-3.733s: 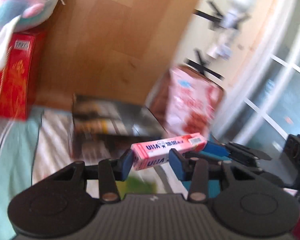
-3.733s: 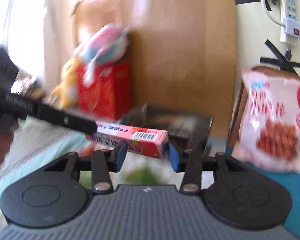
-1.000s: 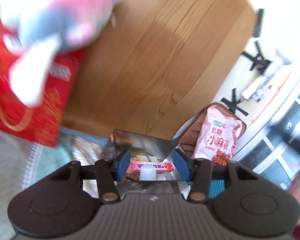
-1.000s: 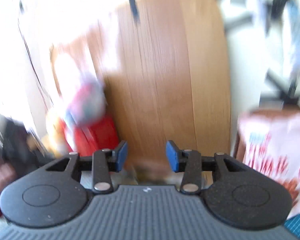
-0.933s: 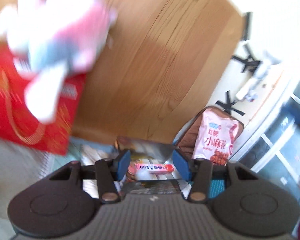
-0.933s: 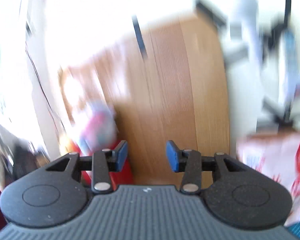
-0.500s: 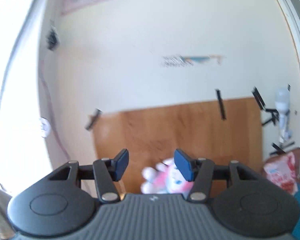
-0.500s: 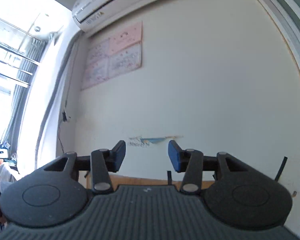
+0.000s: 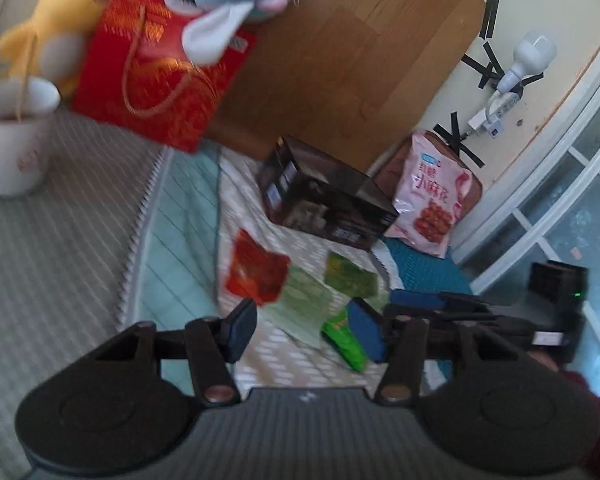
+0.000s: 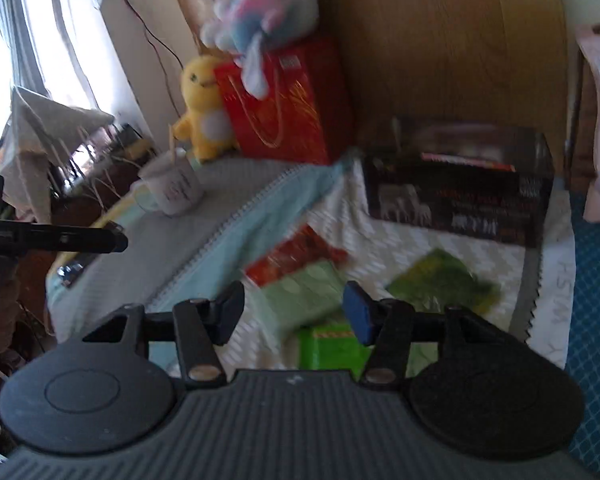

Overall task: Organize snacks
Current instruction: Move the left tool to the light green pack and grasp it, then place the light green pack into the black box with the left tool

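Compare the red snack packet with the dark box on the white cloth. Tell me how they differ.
The red snack packet is a flat, soft pouch lying on the cloth; the dark box is a rigid carton that stands taller. The packet is bright red, the box near black with pale print. The packet lies nearer the grippers, the box further back by the wooden board. Both rest on the white cloth, ungripped.

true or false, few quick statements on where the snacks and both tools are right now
1. Both tools, left tool and right tool, are open and hold nothing. True.
2. The red snack packet lies inside the dark box. False: it lies on the cloth in front of it.
3. The pink snack bag leans upright to the right of the dark box. True.
4. The white mug lies tipped over. False: it stands upright.
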Demonstrator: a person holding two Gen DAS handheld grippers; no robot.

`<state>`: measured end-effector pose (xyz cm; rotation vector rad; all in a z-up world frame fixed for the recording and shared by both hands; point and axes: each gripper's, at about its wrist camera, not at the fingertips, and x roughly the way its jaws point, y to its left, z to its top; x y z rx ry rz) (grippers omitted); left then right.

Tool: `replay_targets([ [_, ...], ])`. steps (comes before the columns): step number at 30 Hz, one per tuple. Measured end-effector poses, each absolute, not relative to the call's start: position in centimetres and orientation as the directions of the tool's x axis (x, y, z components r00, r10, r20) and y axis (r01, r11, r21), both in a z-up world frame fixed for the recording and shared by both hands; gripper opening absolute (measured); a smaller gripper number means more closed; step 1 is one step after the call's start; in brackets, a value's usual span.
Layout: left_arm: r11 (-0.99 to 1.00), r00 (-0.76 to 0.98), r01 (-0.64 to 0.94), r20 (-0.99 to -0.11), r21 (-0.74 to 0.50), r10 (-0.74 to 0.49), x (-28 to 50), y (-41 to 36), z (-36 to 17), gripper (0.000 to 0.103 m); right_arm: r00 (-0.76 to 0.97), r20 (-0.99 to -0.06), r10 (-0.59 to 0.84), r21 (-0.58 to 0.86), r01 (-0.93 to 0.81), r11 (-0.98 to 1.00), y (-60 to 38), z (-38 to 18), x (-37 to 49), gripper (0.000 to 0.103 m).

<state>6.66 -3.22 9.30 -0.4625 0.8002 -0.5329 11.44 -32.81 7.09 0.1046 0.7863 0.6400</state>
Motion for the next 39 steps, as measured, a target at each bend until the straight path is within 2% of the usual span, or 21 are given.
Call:
replay_targets([
  [5,0.705,0.533,0.169,-0.538,-0.689,-0.653,9.4,-5.1,4.9,0.051,0.472,-0.641,0.605,0.386,-0.483,0.786,-32.7,6.0,15.6,0.057],
  [9,0.674,0.528,0.103,-0.534,-0.731,-0.66,9.4,-5.3,3.6,0.056,0.428,-0.637,0.641,0.372,-0.558,0.742,-31.9,5.4,16.2,0.057],
  [12,0.659,0.51,0.074,-0.539,-0.748,-0.67,9.8,-5.8,2.4,0.057,0.346,-0.63,0.695,0.419,-0.603,0.679,-31.7,4.3,16.4,0.058],
  [13,0.657,0.505,0.066,-0.542,-0.751,-0.671,10.0,-5.9,2.0,0.056,0.327,-0.637,0.698,0.417,-0.615,0.669,-31.5,3.9,16.5,0.058],
  [15,0.642,0.492,0.052,-0.54,-0.765,-0.683,10.4,-6.0,1.2,0.046,0.319,-0.634,0.705,0.417,-0.627,0.658,-31.3,3.2,16.0,0.057],
  [16,0.63,0.484,0.047,-0.535,-0.775,-0.693,10.6,-6.0,0.9,0.041,0.304,-0.626,0.718,0.432,-0.631,0.644,-31.3,3.0,15.8,0.055],
  [17,0.626,0.474,0.041,-0.536,-0.779,-0.699,10.8,-6.1,0.7,0.037,0.285,-0.618,0.733,0.452,-0.634,0.628,-31.3,3.1,15.4,0.045],
  [19,0.645,0.472,0.05,-0.551,-0.763,-0.688,10.8,-6.4,1.2,0.037,0.277,-0.612,0.741,0.454,-0.643,0.616,-30.9,3.2,14.5,0.042],
  [22,0.658,0.479,0.094,-0.546,-0.747,-0.688,11.3,-6.8,3.1,0.037,0.35,-0.61,0.711,0.374,-0.664,0.647,-30.9,4.5,13.0,0.037],
  [24,0.671,0.499,0.148,-0.531,-0.726,-0.685,12.3,-7.4,5.2,0.036,0.392,-0.574,0.719,0.372,-0.657,0.655,-31.8,6.0,13.0,0.033],
  [30,0.706,0.537,0.305,-0.497,-0.639,-0.682,19.9,-11.9,10.8,0.038,0.586,-0.463,0.665,0.321,-0.588,0.742,-35.1,10.7,16.9,0.033],
  [36,0.724,0.559,0.245,-0.517,-0.644,-0.649,26.7,-14.7,9.2,0.038,0.688,-0.457,0.563,0.343,-0.448,0.826,-37.2,9.8,23.3,0.032],
  [39,0.754,0.585,0.205,-0.539,-0.624,-0.605,27.5,-15.5,8.1,0.04,0.684,-0.489,0.541,0.369,-0.4,0.839,-37.2,8.3,25.7,0.038],
])
